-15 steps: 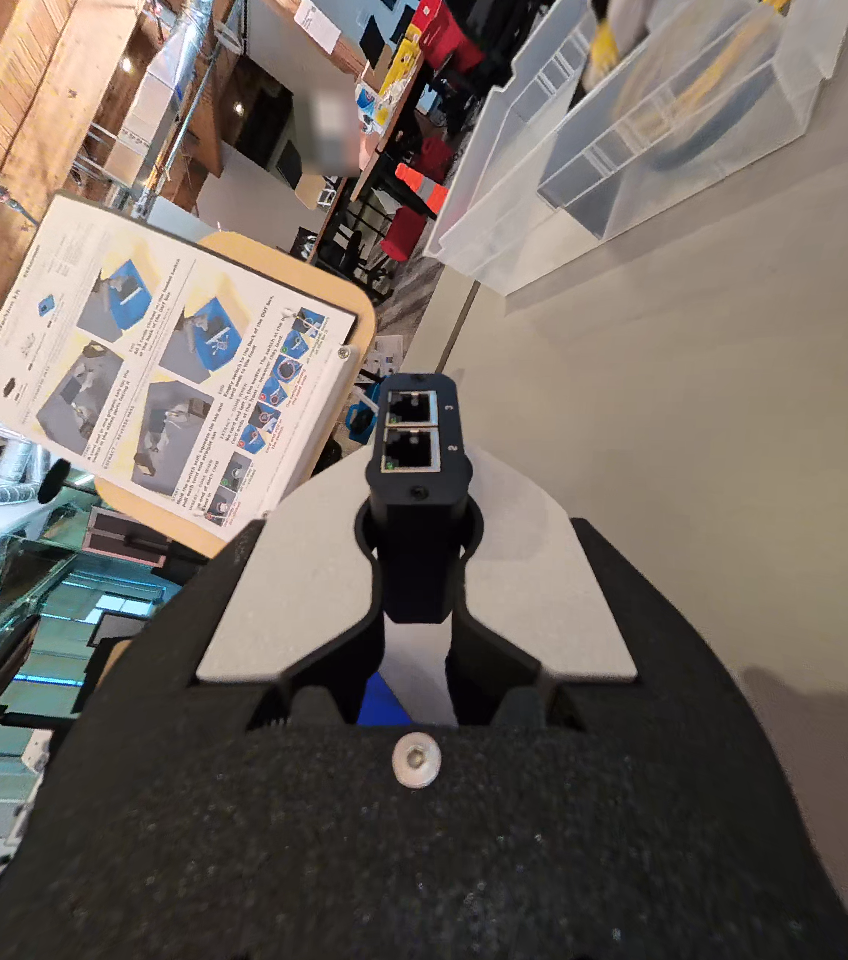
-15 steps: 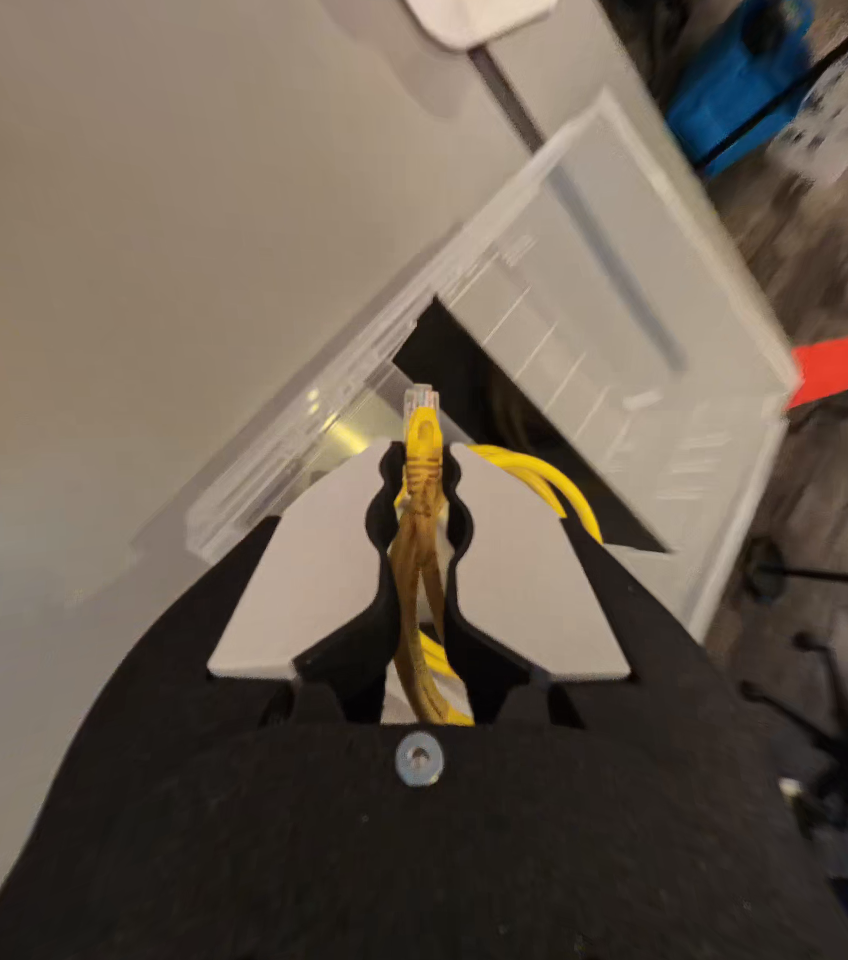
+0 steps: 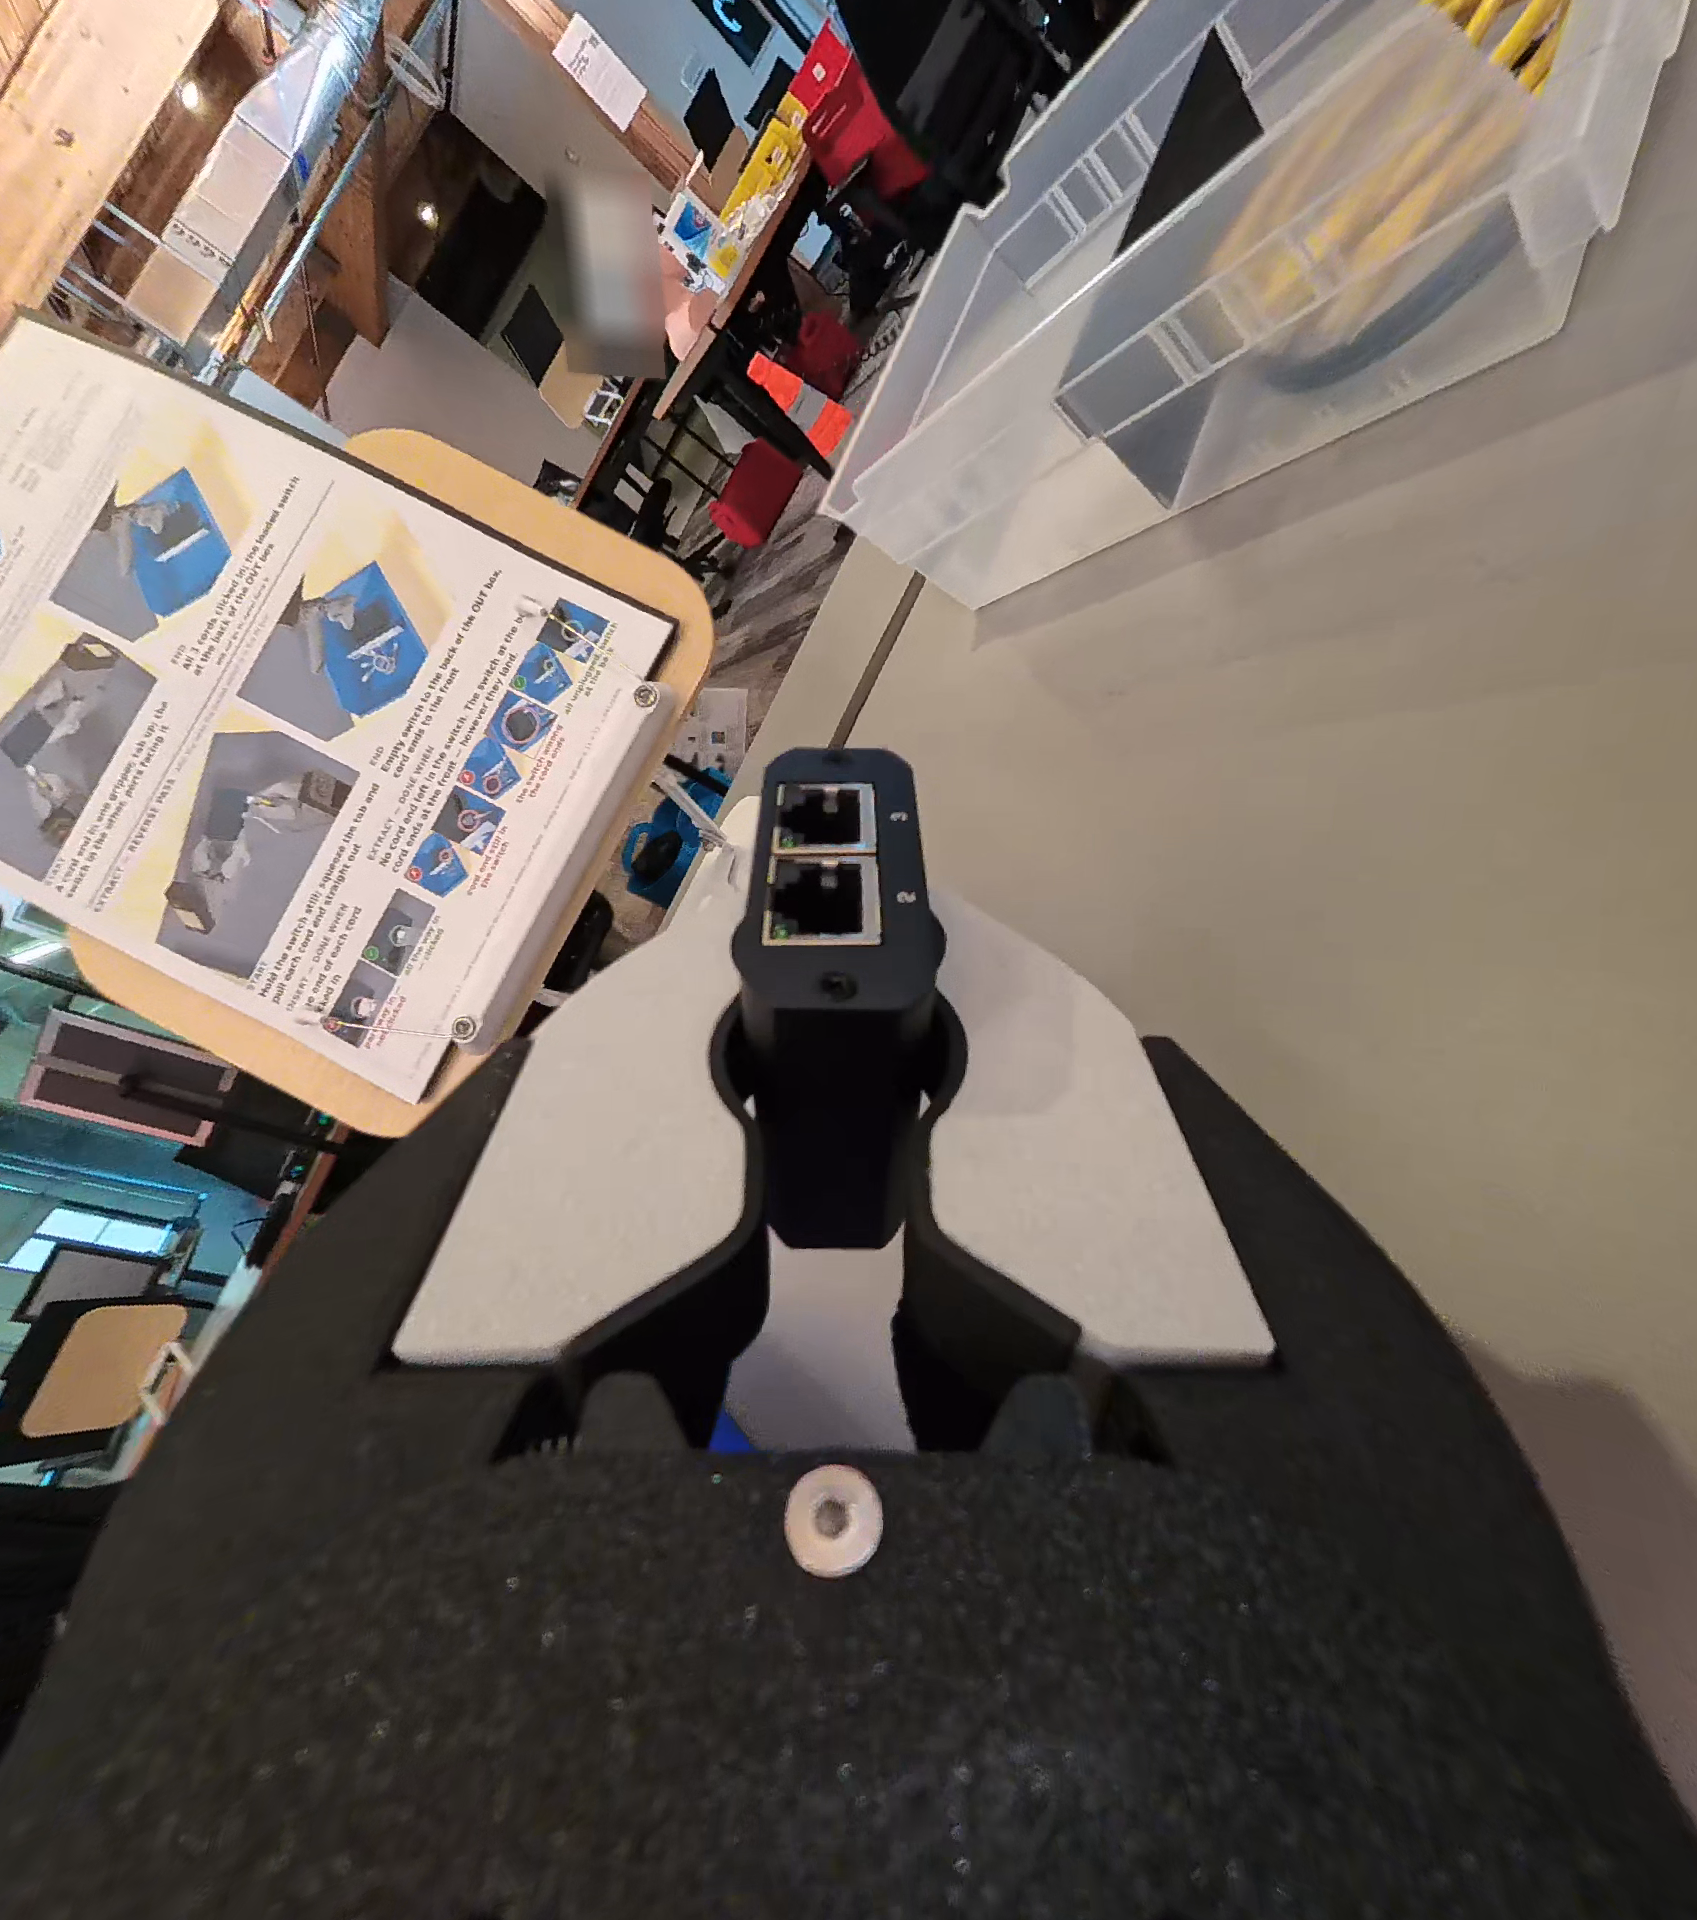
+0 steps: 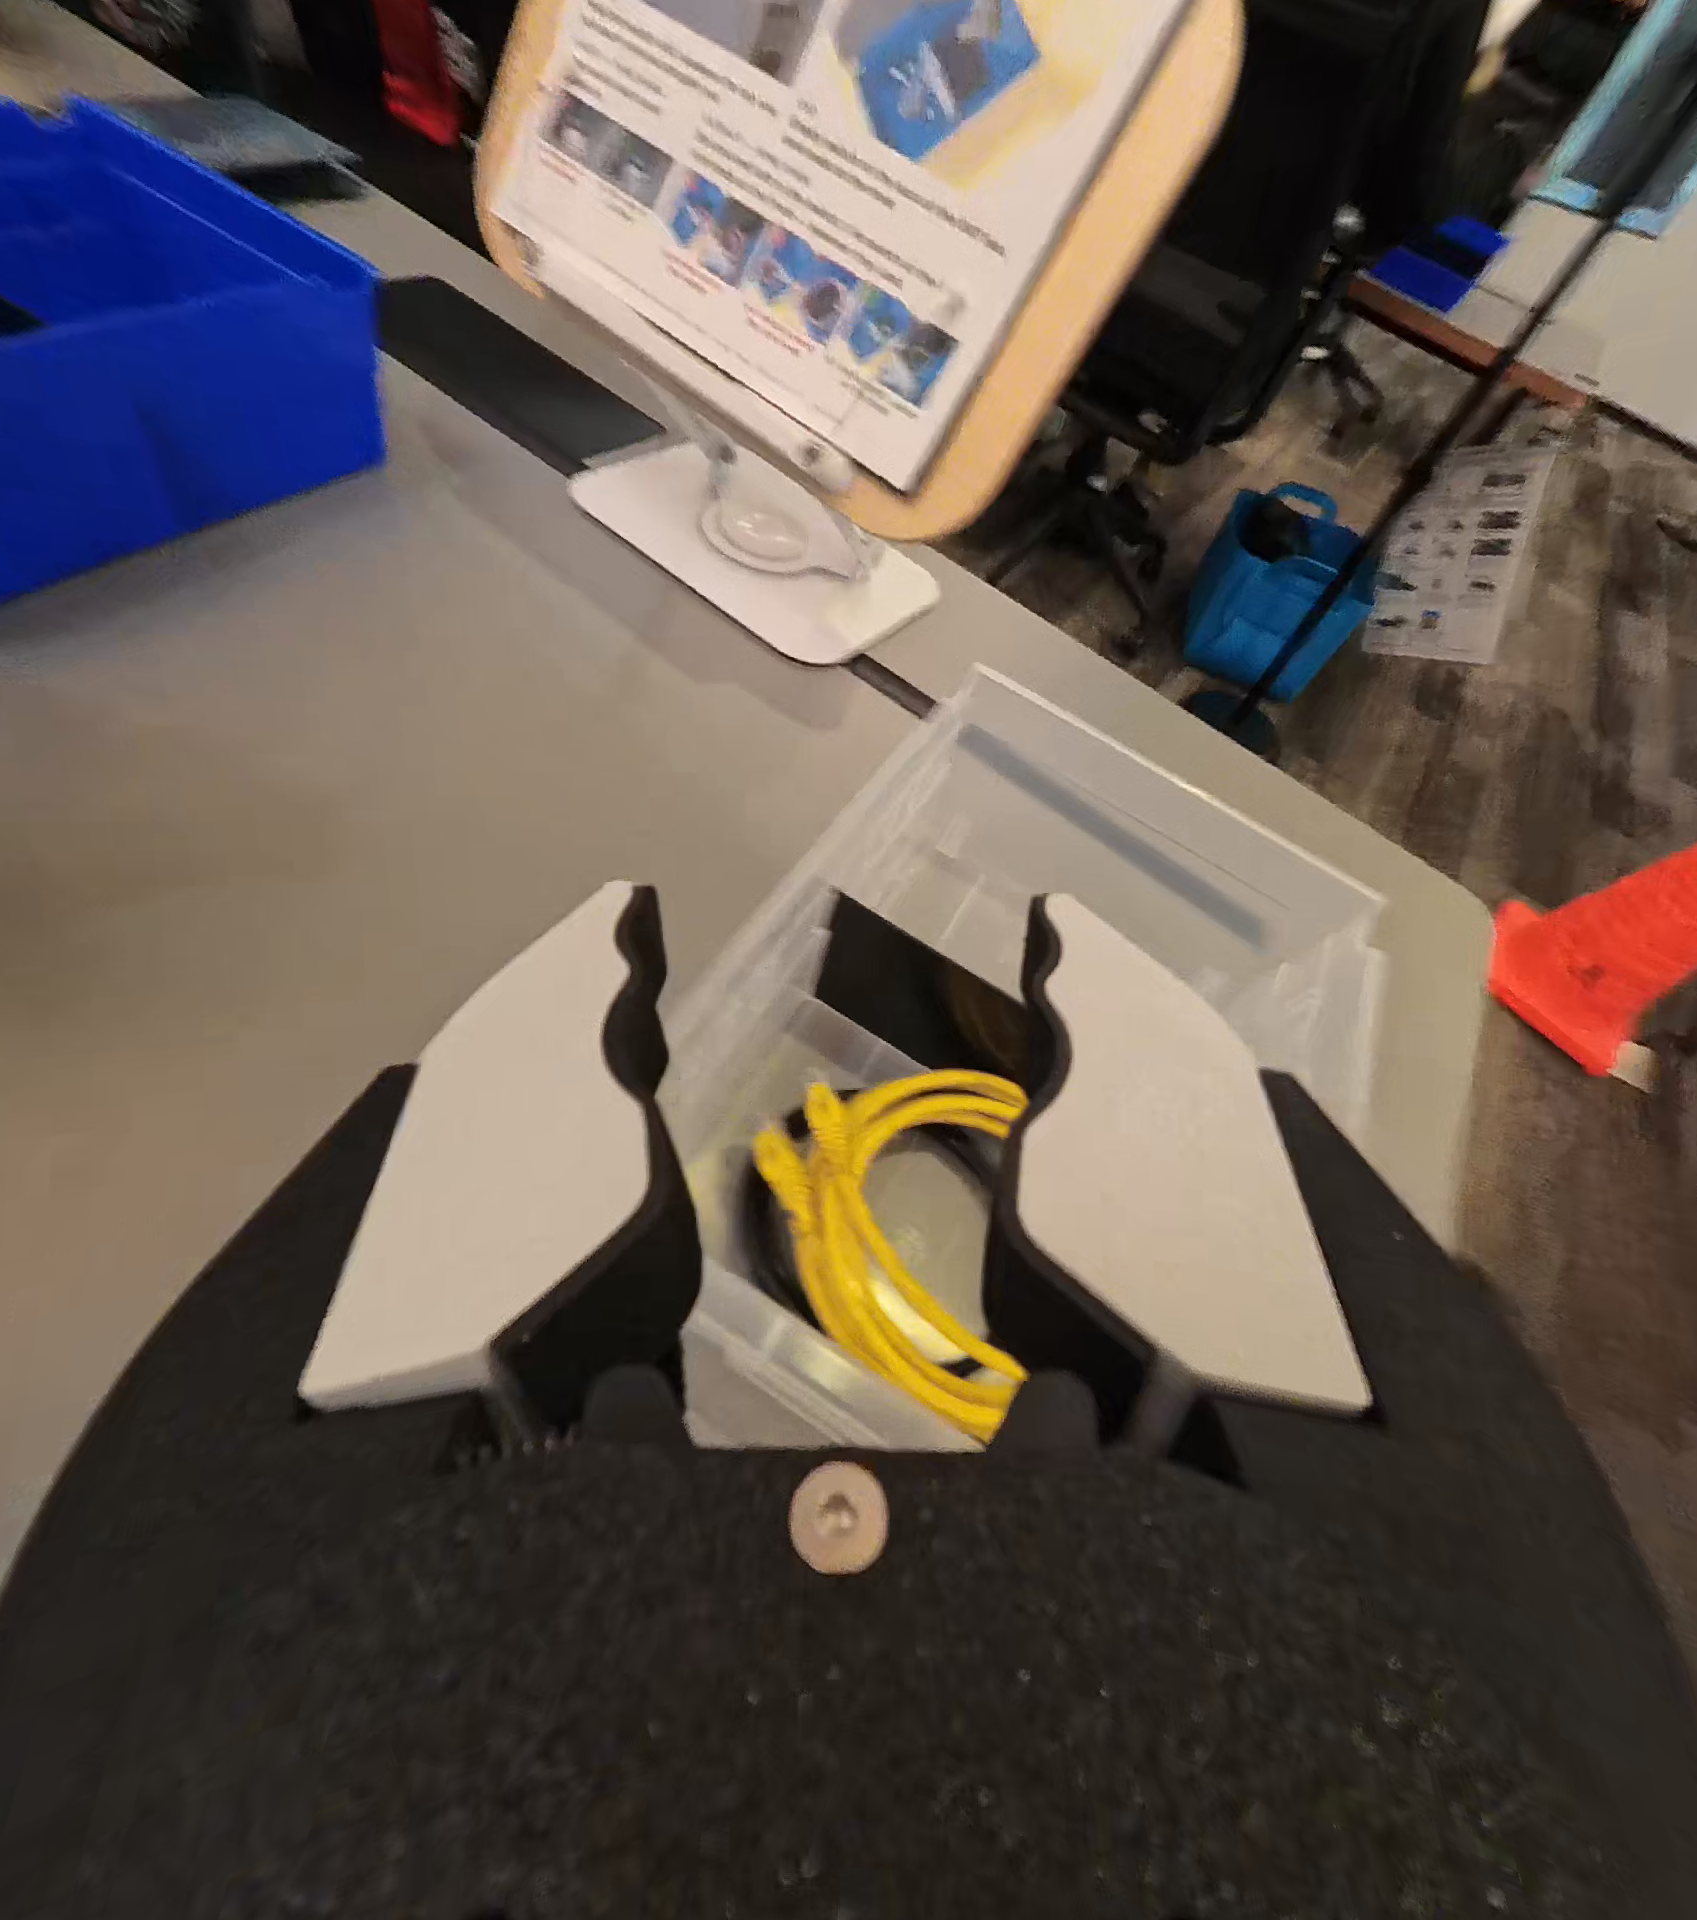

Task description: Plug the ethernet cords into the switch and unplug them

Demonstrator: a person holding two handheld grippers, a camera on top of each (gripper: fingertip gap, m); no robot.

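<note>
Just keep the black switch (image 3: 839, 935) clamped steady in the left gripper (image 3: 839, 1049), empty ports up, then drop the wide-open, empty right gripper (image 4: 839, 935) onto the yellow cords (image 4: 885, 1226) in the clear bin (image 4: 1187, 821), pinching right behind one plug.

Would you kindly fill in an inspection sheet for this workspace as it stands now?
Surface: grey table, mostly bare.
Job's things: black switch with two empty ports showing; yellow cords lying in a clear bin.
Clutter: blue bin; instruction board on a white stand.
Grippers: left gripper clamped on the switch; right gripper open over the clear bin, holding nothing.
Cables: none plugged in.
Surroundings: orange cone, blue bag, chairs.
</note>
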